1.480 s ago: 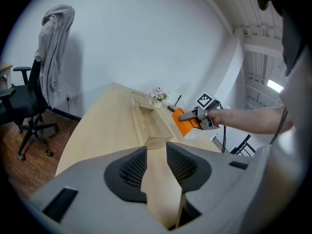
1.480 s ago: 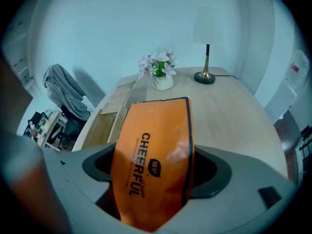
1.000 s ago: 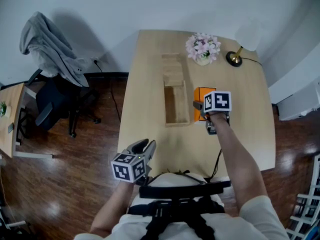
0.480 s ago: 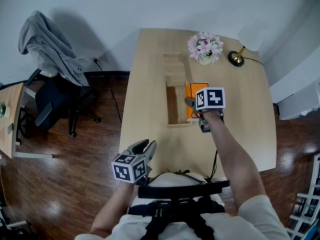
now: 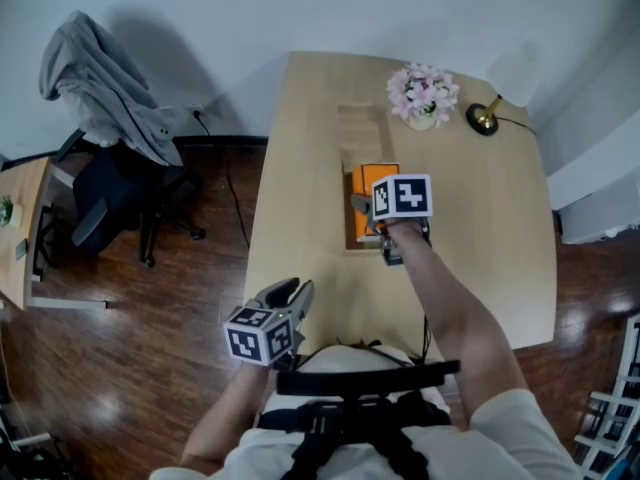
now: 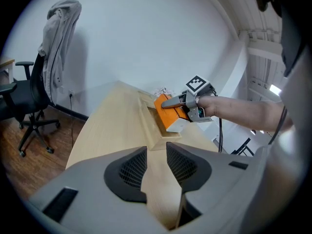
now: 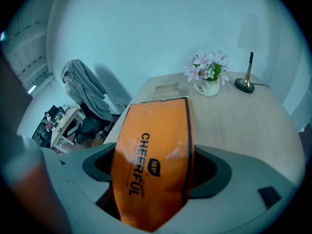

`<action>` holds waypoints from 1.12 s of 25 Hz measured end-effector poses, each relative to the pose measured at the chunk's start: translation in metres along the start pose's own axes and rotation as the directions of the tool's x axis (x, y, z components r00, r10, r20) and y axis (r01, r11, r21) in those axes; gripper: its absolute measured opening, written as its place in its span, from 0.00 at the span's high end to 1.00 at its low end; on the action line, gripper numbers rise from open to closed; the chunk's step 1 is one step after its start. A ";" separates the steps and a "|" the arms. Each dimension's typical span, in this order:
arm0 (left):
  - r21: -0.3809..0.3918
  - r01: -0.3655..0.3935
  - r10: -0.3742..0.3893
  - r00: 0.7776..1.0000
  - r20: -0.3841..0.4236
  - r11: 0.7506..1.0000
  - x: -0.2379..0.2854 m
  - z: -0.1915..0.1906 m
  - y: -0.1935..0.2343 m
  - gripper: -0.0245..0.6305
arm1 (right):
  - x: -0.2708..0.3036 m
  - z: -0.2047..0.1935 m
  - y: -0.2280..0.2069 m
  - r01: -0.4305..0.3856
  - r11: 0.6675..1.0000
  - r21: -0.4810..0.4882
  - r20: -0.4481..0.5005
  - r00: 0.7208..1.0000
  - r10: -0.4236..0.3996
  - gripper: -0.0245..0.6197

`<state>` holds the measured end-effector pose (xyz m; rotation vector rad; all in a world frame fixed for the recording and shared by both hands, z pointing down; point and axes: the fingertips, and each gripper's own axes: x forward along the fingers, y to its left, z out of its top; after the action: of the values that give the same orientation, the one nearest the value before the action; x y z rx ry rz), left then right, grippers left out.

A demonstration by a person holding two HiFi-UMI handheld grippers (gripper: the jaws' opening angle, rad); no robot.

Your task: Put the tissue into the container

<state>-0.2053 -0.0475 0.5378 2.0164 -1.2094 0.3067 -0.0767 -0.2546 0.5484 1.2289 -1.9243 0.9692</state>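
I note my left gripper (image 5: 293, 293) idle at the near edge of the table (image 5: 300, 168), fingers slightly apart on nothing, while my right gripper (image 5: 362, 208), fingers clamped on the orange tissue pack (image 5: 368, 180), holds it lengthwise just above the open container (image 5: 352, 240), so lowering looks next.

Glossy orange plastic wrap on tissue pack (image 7: 156, 174). Pale matt wood: surface (image 5: 480, 248), container (image 5: 362, 133). Dark glossy wood: floor (image 5: 120, 348).

"CHEERFUL" on orange tissue pack (image 7: 156, 174)
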 end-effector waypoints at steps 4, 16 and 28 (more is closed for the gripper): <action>-0.005 0.001 -0.002 1.000 -0.006 1.000 -0.001 -0.001 0.002 0.78 | 0.011 -0.001 0.009 0.002 1.000 -0.019 -0.003 1.000 -0.002 0.28; -0.004 -0.006 0.006 1.000 -0.019 1.000 -0.008 -0.001 0.010 0.78 | 0.041 -0.011 0.008 0.027 0.999 0.029 -0.011 1.000 -0.027 0.28; -0.010 0.003 -0.003 1.000 -0.024 1.000 -0.003 -0.003 0.009 0.78 | 0.048 -0.009 0.015 0.019 1.000 -0.014 -0.003 1.000 -0.019 0.25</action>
<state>-0.2146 -0.0460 0.5422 1.9998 -1.1908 0.3221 -0.1058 -0.2638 0.5891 1.2345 -1.9101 0.9455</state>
